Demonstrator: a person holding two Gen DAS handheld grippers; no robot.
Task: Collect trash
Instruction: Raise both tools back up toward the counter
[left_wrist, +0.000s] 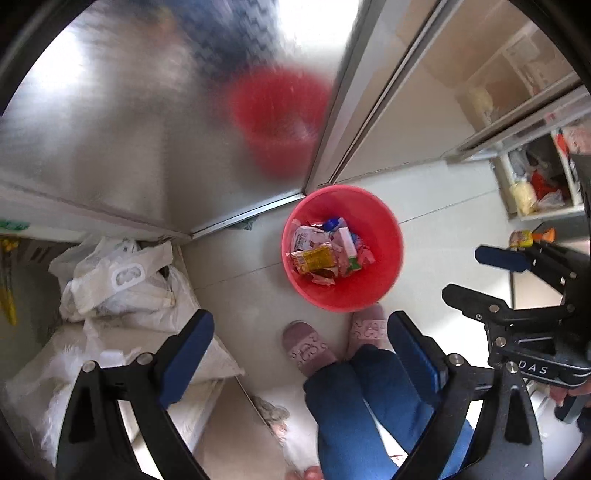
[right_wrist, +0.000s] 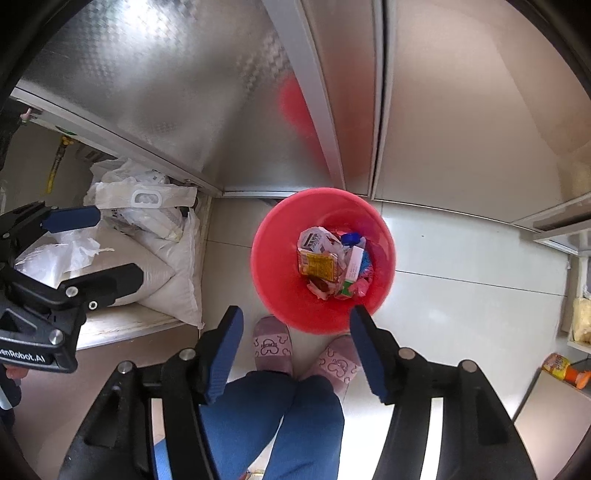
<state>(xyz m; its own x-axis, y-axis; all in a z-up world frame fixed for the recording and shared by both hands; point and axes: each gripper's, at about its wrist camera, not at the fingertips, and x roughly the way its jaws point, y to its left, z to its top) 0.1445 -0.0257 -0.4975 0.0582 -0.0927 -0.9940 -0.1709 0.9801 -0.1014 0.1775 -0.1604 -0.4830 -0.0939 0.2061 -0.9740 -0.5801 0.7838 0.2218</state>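
A red bin stands on the pale tiled floor, holding several wrappers and cartons. It also shows in the right wrist view with the same trash. My left gripper is open and empty, held high above the floor, nearer than the bin. My right gripper is open and empty, also held high just short of the bin. Each gripper shows in the other's view, the right gripper at right and the left gripper at left.
The person's slippered feet and blue-trousered legs stand just in front of the bin. White bags and sacks pile up at left under a steel counter. Reflective steel doors rise behind. A shelf with packets is at right.
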